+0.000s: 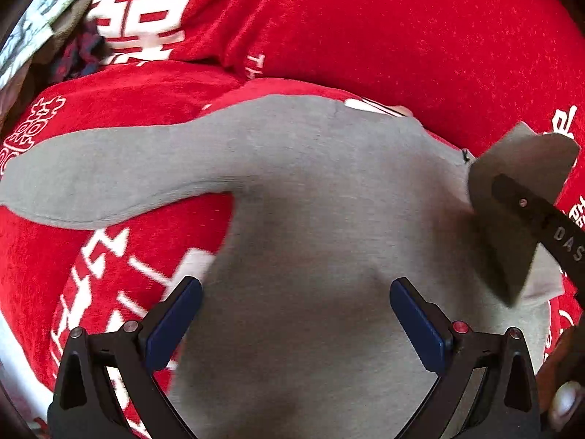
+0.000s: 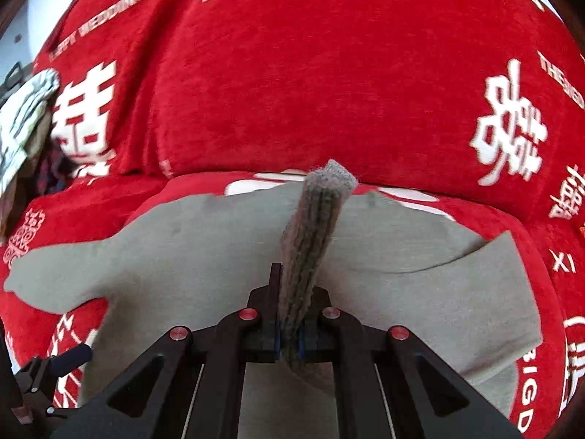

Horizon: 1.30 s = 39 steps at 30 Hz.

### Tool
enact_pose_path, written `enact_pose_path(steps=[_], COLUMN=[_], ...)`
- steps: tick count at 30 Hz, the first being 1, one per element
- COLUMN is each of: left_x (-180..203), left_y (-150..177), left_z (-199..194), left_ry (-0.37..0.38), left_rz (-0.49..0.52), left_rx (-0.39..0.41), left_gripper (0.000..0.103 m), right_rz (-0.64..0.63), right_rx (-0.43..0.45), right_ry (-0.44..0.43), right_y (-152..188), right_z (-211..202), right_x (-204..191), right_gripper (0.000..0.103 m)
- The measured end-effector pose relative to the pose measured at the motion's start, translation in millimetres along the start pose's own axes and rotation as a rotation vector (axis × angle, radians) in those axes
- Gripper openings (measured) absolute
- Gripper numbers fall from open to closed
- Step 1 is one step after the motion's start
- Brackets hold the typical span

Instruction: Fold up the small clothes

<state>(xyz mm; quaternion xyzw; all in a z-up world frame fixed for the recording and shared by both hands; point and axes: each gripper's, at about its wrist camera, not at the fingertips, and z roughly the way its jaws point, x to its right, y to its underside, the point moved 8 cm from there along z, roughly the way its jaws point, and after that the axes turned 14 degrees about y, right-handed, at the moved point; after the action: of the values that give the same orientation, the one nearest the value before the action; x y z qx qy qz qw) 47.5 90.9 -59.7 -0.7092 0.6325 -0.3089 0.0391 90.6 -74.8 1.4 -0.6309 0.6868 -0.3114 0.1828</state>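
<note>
A small grey long-sleeved top (image 1: 321,201) lies flat on a red sofa cover (image 1: 402,36) printed with white characters. One sleeve (image 1: 109,179) stretches out to the left. My left gripper (image 1: 296,296) hangs open over the top's body, blue pads (image 1: 179,322) wide apart with nothing between them. My right gripper (image 2: 296,292) is shut on the other sleeve's ribbed cuff (image 2: 318,219), which stands up out of its jaws. In the left wrist view the right gripper (image 1: 533,212) holds that lifted sleeve over the top's right side.
A heap of other clothes, pale patterned cloth (image 2: 25,109) and dark plaid (image 1: 80,51), sits at the seat's far left. The sofa's red backrest (image 2: 310,73) rises just behind the top. A person's thumb (image 1: 563,402) shows at the lower right.
</note>
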Motion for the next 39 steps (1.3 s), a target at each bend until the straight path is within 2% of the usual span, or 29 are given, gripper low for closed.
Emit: enact_pose_path(steps=[10,13,15,16,17,18,19,20,24,27,31,34,37,38,39], left_x=[-33,-38,-40,-41,-41,-40,-39,-38,-23,4,63,94,105,103,99], left_y=[-1,1,1,2,2,2,2,1,-5,-7,-1,6,8,5,3], left_z=[-21,-22,-23,-23,-24,-25,-27,-30,-40,-40,-19,12,48,56,60], left_ry=[0.005,-0.001,-0.001,-0.001,-0.002,-0.004,-0.007,-0.013,-0.006,0.019,0.065,0.086,0.039,-0.002,-0.04], left_rz=[-0.075,-0.081,-0.089,-0.093,-0.096,-0.096,-0.095,-0.091,-0.073,-0.026,0.094,0.147,0.174,0.187,0.203], left_rx=[0.04,0.042,0.043,0.044,0.045,0.047,0.051,0.058,0.084,0.073,0.023,-0.049,-0.116,-0.117,-0.104], left_gripper=[0.103,0.103,0.103,0.103,0.103,0.103,0.103,0.103,0.103,0.103,0.103,0.103,0.103,0.103,0.103], right_rz=[-0.039,-0.048,-0.043,-0.045,-0.05,-0.058,-0.062,-0.058,-0.018,0.003,0.039,0.093,0.105,0.11,0.12], right_rx=[-0.015,-0.037,-0.071,-0.08,-0.079,-0.066,-0.043,-0.019,0.032,0.033,-0.065,-0.155,-0.226,-0.232,-0.2], right_ry=[-0.044,-0.09,-0.158,-0.192,-0.209,-0.214,-0.208,-0.203,-0.203,-0.092,0.113,0.169,0.177,0.169,0.163], right_y=[0,0,3,5,5,3,0,-3,-18,-18,6,30,53,56,53], right_z=[1,0,0,-2,-4,-7,-12,-18,-35,-26,14,41,65,72,75], right_x=[-48,-60,-69,-72,-75,-77,-76,-72,-37,16,102,149,165,166,168], right_gripper=[0.006,0.008,0.011,0.02,0.034,0.041,0.054,0.059,0.059,0.059,0.059,0.059,0.059,0.06,0.061])
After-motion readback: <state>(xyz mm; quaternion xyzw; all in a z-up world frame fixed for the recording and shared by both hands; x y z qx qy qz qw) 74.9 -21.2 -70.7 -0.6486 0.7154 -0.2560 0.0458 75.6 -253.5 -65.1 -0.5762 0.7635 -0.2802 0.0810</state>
